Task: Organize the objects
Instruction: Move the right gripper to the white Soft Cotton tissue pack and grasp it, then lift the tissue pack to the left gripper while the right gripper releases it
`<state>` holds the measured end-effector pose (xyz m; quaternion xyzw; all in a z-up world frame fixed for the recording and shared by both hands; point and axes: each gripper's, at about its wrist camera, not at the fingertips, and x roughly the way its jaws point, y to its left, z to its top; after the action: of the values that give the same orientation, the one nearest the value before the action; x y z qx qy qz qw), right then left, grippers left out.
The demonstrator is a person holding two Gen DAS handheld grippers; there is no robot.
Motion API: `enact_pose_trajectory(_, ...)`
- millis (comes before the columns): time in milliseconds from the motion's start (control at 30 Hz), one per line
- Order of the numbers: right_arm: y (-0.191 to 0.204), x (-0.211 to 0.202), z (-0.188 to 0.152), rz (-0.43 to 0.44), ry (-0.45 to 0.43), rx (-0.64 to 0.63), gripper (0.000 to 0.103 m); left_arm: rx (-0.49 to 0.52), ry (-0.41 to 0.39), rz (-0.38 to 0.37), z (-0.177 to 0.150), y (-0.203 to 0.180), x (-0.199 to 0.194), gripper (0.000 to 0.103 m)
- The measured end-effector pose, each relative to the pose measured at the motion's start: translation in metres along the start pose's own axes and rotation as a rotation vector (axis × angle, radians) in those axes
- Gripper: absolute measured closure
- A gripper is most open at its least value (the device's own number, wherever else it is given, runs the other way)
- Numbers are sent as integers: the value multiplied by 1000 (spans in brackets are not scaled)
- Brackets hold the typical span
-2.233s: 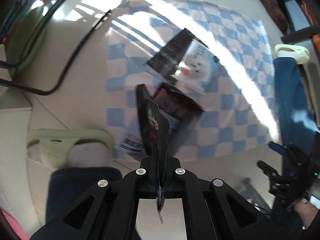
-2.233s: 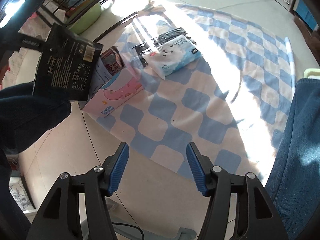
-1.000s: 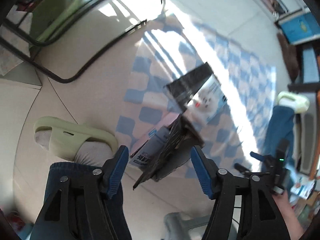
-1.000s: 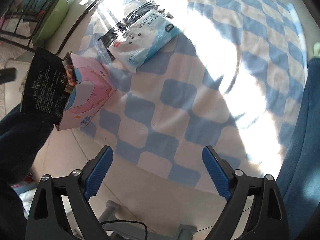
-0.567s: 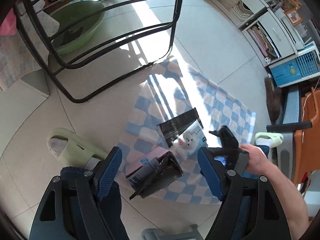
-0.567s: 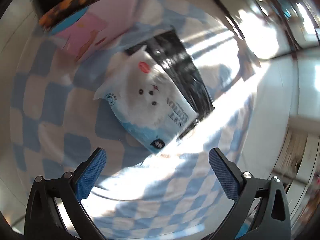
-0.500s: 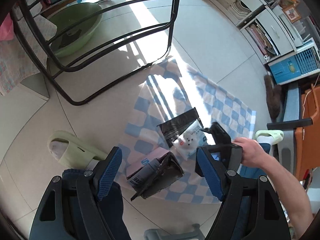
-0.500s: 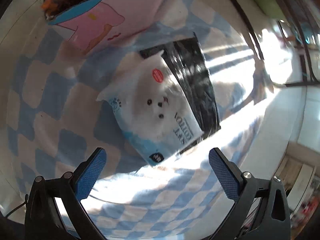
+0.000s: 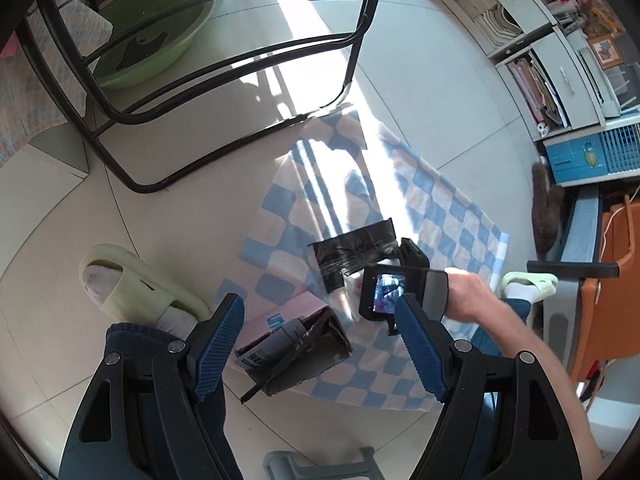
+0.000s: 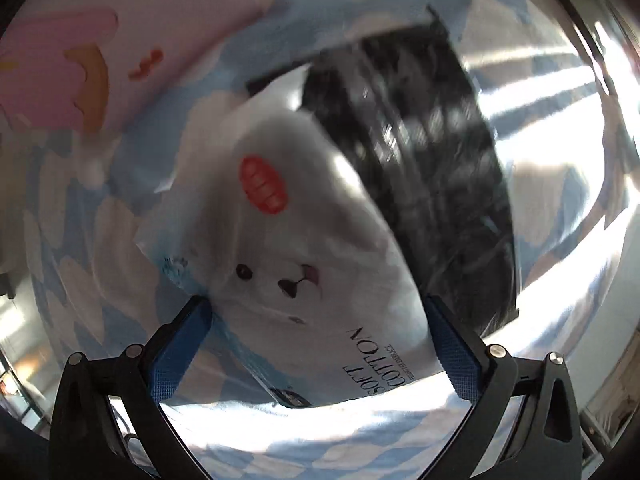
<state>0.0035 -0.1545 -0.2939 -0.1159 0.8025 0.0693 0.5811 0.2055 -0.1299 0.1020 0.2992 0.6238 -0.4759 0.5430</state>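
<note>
A white and blue tissue pack with a dog face lies on the blue checked cloth, partly over a black shiny packet. My right gripper is open, low over the pack, its fingers on either side of it. A pink box lies beside the pack. In the left wrist view my left gripper is open and empty, high above the pink box, which has a black snack bag leaning on it. The black packet lies beyond, and the right gripper's body hides the tissue pack.
A black metal chair frame and a green basin stand beyond the cloth. My feet in pale green slippers are at the cloth's edges. Shelves and an orange chair stand to the right.
My left gripper let go of the black snack bag on the pink box and rose high. My right gripper swung over and dropped close onto the tissue pack.
</note>
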Motion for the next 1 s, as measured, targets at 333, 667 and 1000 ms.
enact_pose_trajectory(333, 45, -37, -131, 259, -248, 884, 46, 42, -13, 65, -8, -25, 23, 26)
enact_pose_trajectory(667, 122, -119, -214, 632, -766, 1393, 45, 216, 347, -196, -90, -108, 121, 26)
enact_pose_trajectory(1000, 159, -179, -180, 638, -1082, 1338, 43, 300, 317, -349, -103, -103, 108, 66)
